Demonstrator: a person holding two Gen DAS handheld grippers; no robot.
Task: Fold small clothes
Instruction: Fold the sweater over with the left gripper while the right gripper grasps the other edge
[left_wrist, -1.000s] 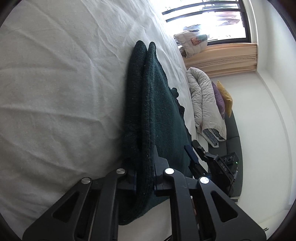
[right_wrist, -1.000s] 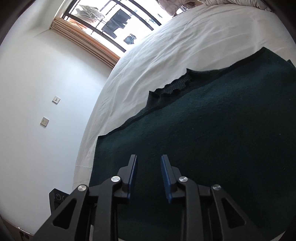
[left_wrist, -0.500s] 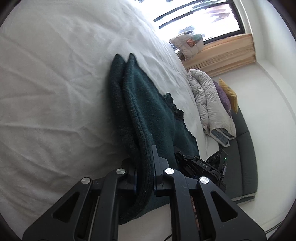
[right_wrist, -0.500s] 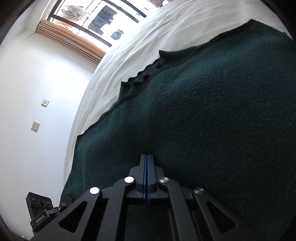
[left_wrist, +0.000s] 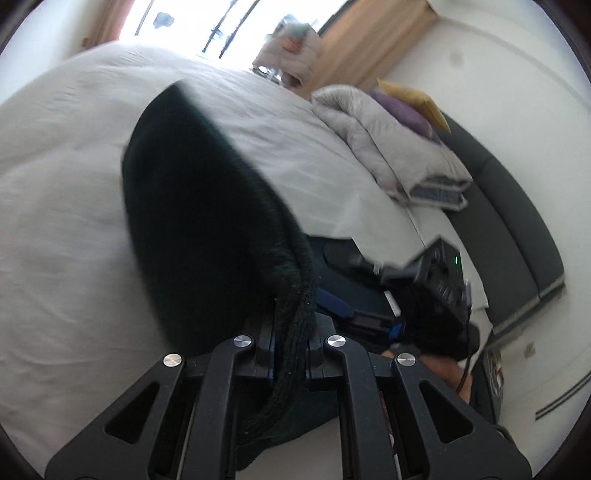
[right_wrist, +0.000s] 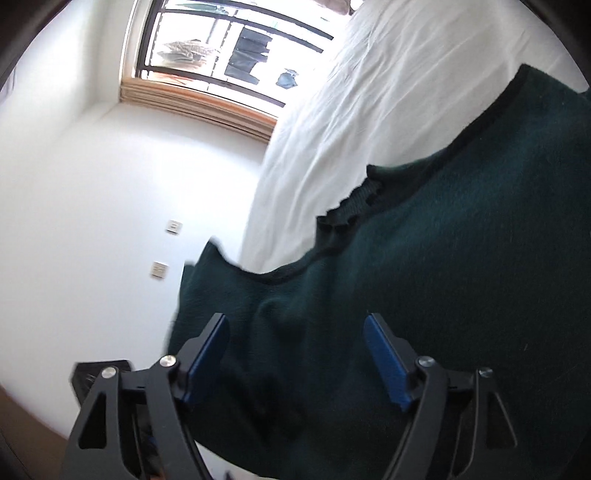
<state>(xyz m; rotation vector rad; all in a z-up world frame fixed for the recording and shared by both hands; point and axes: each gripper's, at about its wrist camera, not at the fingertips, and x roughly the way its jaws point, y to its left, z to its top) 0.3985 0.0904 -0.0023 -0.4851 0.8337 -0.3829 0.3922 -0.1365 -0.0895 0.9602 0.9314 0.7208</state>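
A dark green knitted sweater (left_wrist: 192, 206) lies on the white bed sheet (left_wrist: 66, 229). My left gripper (left_wrist: 291, 332) is shut on a bunched edge of it and holds that edge raised off the bed. In the right wrist view the same sweater (right_wrist: 443, 266) fills the lower right, its ribbed collar (right_wrist: 354, 206) towards the sheet (right_wrist: 369, 103). My right gripper (right_wrist: 295, 332) hovers over the cloth with its jaws opening wide; its blue pads (right_wrist: 384, 354) press on nothing. The right gripper's body (left_wrist: 436, 288) also shows at the right of the left wrist view.
A rolled grey duvet (left_wrist: 388, 147) with purple and yellow cushions (left_wrist: 413, 107) lies by a dark sofa (left_wrist: 509, 206). A window (right_wrist: 229, 55) with a wooden sill is beyond the bed. Wall sockets (right_wrist: 173, 226) sit on the white wall.
The left gripper has risen and rolled, lifting the sweater's edge with it. The right gripper closed fully on the cloth, then sprang open and let go while shifting sideways.
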